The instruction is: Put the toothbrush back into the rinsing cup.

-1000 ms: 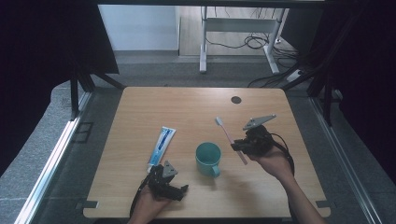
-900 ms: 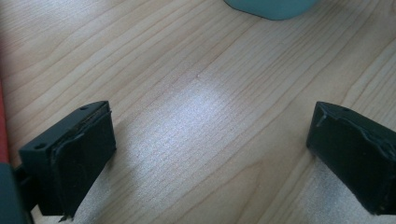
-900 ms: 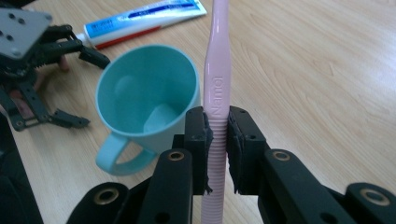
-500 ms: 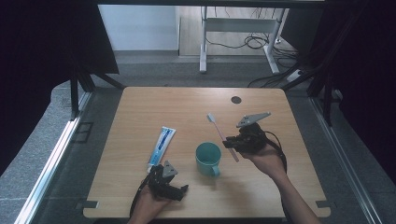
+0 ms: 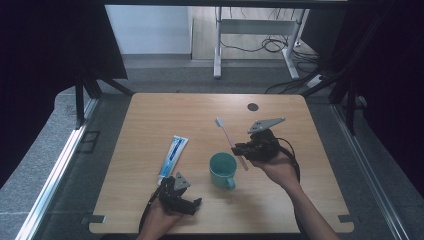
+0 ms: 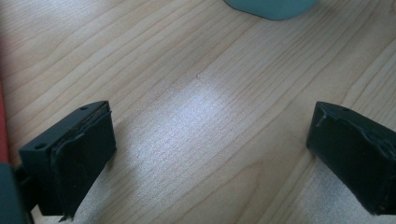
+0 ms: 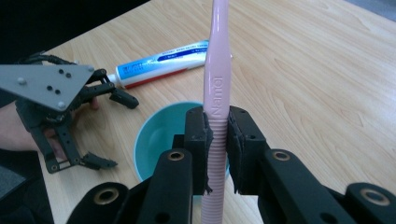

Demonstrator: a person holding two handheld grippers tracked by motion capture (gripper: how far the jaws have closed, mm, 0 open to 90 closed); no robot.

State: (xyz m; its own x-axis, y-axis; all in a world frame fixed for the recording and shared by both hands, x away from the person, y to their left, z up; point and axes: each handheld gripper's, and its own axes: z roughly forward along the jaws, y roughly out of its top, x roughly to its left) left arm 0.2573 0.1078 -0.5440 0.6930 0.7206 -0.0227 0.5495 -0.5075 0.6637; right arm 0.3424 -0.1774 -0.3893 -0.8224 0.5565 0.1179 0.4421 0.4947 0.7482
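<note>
My right gripper (image 5: 240,148) (image 7: 218,133) is shut on a pink toothbrush (image 5: 230,141) (image 7: 216,84), gripping its ribbed handle. The brush slants up and away, bristle head toward the far side of the table. Just below the brush stands a teal mug (image 5: 223,169) (image 7: 161,135), empty inside. A blue and white toothpaste tube (image 5: 172,157) (image 7: 161,64) lies flat to the mug's left. My left gripper (image 5: 192,204) (image 6: 210,154) rests low on the table near the front edge, open, with bare wood between its jaws. The mug's base (image 6: 271,7) shows at the top of the left gripper view.
The light wooden table (image 5: 150,120) has a dark round hole (image 5: 253,107) near its far right. A metal desk frame and cables (image 5: 270,45) stand on the floor beyond the table.
My right gripper has carried the toothbrush leftward, toward the mug. The left gripper has stayed put.
</note>
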